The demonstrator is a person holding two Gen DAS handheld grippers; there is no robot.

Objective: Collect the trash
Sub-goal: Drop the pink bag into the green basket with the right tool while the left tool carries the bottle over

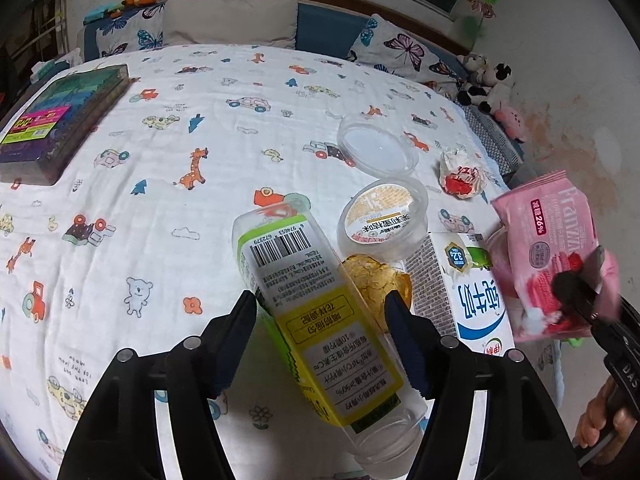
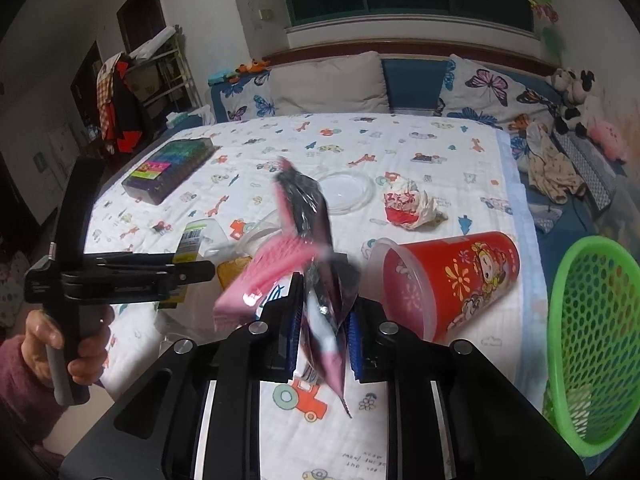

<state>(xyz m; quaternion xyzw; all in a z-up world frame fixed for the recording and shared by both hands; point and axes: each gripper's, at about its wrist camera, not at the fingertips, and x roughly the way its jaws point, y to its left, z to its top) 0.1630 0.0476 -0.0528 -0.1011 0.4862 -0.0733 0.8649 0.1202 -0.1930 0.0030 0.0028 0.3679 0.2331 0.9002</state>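
Observation:
My right gripper [image 2: 320, 320] is shut on a pink snack wrapper [image 2: 316, 280], held up above the bed; the left wrist view shows the wrapper [image 1: 548, 260] and that gripper [image 1: 582, 276] at the right. A clear plastic bottle [image 1: 320, 320] with a yellow-green label lies tilted between the fingers of my left gripper [image 1: 320, 320], which stands open with narrow gaps at both pads. From the right wrist view the left gripper [image 2: 200, 270] hangs over the bottle [image 2: 196, 236]. A red cup [image 2: 448, 280] lies on its side. Crumpled red-and-white paper [image 1: 460, 174] rests farther back.
A green mesh basket [image 2: 592, 340] stands at the right, off the bed's edge. On the sheet lie a clear lid [image 1: 376, 146], a small round tub [image 1: 382, 220], a bun [image 1: 380, 280], a milk carton [image 1: 468, 292] and a dark box [image 1: 60, 120]. Pillows and plush toys line the far side.

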